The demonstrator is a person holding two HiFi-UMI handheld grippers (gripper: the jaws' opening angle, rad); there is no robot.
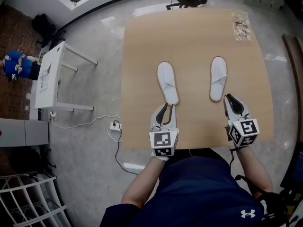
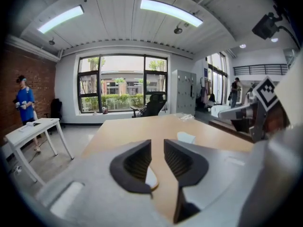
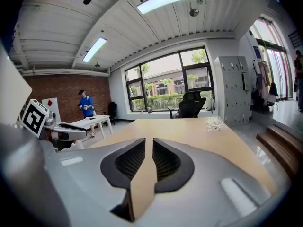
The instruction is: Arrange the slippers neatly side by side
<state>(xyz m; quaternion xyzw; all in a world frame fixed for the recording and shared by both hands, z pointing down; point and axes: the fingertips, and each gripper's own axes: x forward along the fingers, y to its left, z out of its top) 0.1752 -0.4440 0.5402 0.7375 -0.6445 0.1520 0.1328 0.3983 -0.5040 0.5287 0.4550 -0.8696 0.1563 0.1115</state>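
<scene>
Two white slippers lie on the bare wooden table [image 1: 142, 79], toes toward the top of the head view, with a broad strip of wood between them, so the pair is not yet side by side. That gap seems to be why one tool waits behind each heel. The left gripper [image 1: 169, 108] sits just below the heel of the left slipper [image 1: 167, 82], and the right gripper [image 1: 229, 99] just below and to the right of the heel of the right slipper [image 1: 218, 78], each placed to take its own slipper and draw it inward. In the left gripper view the left gripper [image 2: 157, 148] has its jaws a narrow slot apart, pinching nothing; a sliver of that slipper's white heel [image 2: 150, 178] shows low in the slot, beyond the pads. In the right gripper view the right gripper [image 3: 149, 148] is likewise released, with only tabletop showing through its slim gap. The slippers are flat, thin, closed-toe ones of soft white cloth, like hotel slippers. The left one leans slightly, its toe toward the picture's left, while the right one lies nearly straight. They will likely flex when gripped at the heel
</scene>
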